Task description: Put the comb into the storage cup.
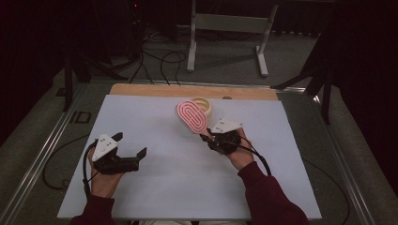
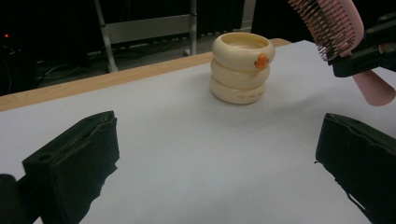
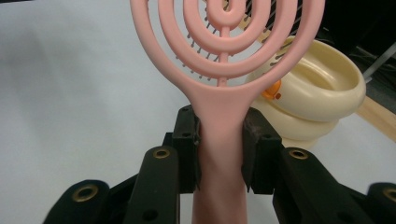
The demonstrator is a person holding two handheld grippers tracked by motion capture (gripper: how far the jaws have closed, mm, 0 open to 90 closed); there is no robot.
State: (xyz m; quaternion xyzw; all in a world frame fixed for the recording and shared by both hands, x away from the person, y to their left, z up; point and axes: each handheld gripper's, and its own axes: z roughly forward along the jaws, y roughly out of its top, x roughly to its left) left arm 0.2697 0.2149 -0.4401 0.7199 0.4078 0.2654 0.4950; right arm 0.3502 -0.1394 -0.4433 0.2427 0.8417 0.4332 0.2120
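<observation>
Right claw (image 3: 219, 140) clamped on pink hairbrush (image 1: 191, 116), poised beside cream holder (image 2: 242, 67); left claw (image 1: 129, 149) gapes empty. Next, probably: lower brush into holder.

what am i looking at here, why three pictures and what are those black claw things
A person sits at a table covered with a white sheet and holds a two-jaw hand tool, a gripper, in each hand. The high view comes from a fixed camera above, looking down; the forearms come in from the bottom. The other two pictures come from small cameras riding on each gripper, looking along its black jaws.

The left gripper is open and holds nothing. The right gripper is closed on the handle of a pink hairbrush, whose looped head points up and away, bristles on the far side. Behind the brush, a cream ringed pot with a small orange mark stands on the sheet, near its far edge.
</observation>
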